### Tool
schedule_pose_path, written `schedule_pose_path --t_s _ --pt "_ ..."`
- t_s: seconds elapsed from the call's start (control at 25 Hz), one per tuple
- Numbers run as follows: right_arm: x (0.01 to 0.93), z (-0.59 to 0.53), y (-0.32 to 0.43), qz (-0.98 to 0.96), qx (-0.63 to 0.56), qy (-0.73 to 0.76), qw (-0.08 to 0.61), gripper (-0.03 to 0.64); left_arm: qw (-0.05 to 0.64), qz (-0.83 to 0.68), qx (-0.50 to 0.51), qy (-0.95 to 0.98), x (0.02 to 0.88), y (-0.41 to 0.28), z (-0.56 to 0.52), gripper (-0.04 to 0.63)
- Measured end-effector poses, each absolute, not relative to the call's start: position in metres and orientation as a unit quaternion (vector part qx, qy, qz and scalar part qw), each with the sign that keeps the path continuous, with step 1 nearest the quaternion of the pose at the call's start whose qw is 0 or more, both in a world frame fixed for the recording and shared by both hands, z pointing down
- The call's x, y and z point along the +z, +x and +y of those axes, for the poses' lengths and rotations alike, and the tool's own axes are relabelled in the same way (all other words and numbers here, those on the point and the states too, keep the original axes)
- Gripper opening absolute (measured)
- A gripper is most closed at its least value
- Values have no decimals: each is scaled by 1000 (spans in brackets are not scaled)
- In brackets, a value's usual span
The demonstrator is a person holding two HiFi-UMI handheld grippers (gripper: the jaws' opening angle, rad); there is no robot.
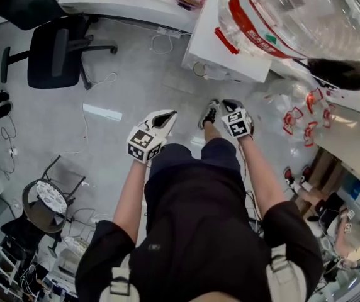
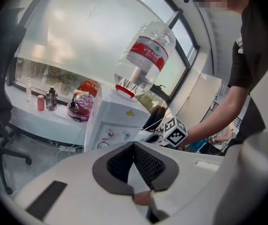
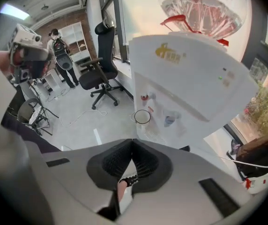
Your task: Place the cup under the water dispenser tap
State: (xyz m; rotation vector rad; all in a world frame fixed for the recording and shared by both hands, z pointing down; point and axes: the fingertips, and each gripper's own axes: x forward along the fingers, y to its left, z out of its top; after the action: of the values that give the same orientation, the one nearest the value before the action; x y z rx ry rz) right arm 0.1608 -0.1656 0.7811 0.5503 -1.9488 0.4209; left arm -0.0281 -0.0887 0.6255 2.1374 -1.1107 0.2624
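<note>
1. Grey floor (image 1: 123,74) is filling most of the head view, with a black office chair (image 1: 54,52) standing on it at upper left and cables trailing across it.
2. White water dispenser (image 3: 185,83) is standing at the end of a white counter (image 2: 26,112). An upturned water bottle (image 2: 143,55) with a red label is sitting on top of it.
3. Cup (image 3: 142,117) is standing upright in the dispenser's front recess, below the red tap (image 3: 145,97). The blue tap (image 3: 170,120) is hanging off to one side of it. Nothing is touching the cup.
4. Left tongs (image 2: 134,144) are sitting closed, pads meeting tip to tip with nothing between them. They are pointing toward the dispenser front from the side.
5. Right tongs (image 3: 133,142) are closed the same way and carrying nothing. They are looking steeply down the dispenser face, with the cup lying beyond their tips and apart from them.
6. Head view is showing both tongs held out in front of the person's body above the floor, with the right one nearer the dispenser. The right tongs' marker cube (image 2: 175,131) is showing in the left gripper view, just beside the dispenser.
7. Counter is carrying a red can (image 2: 40,102), a dark bottle (image 2: 51,98) touching or nearly touching it, and a pink-wrapped basket (image 2: 80,108) next to the dispenser.
8. Right gripper view is showing a second office chair (image 3: 101,64) behind, and another person (image 3: 59,50) standing by shelves at the far wall.
</note>
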Motion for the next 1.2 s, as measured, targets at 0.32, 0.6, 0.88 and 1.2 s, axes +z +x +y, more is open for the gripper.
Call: schedule_pose_path --t_s 0.32,0.6,0.88,1.2 --pt "695 -134 141 -848 161 240 444 -3 309 -404 104 854 586 -30 -94 -2" --pt "637 -117 107 -867 127 266 402 -5 273 -384 102 876 554 -38 -92 -1" --pt "606 -93 87 -864 116 329 362 -5 250 -343 117 898 539 -45 -59 -2" --pt "600 -62 69 -849 135 396 323 -6 242 -313 137 908 534 -76 -22 -2"
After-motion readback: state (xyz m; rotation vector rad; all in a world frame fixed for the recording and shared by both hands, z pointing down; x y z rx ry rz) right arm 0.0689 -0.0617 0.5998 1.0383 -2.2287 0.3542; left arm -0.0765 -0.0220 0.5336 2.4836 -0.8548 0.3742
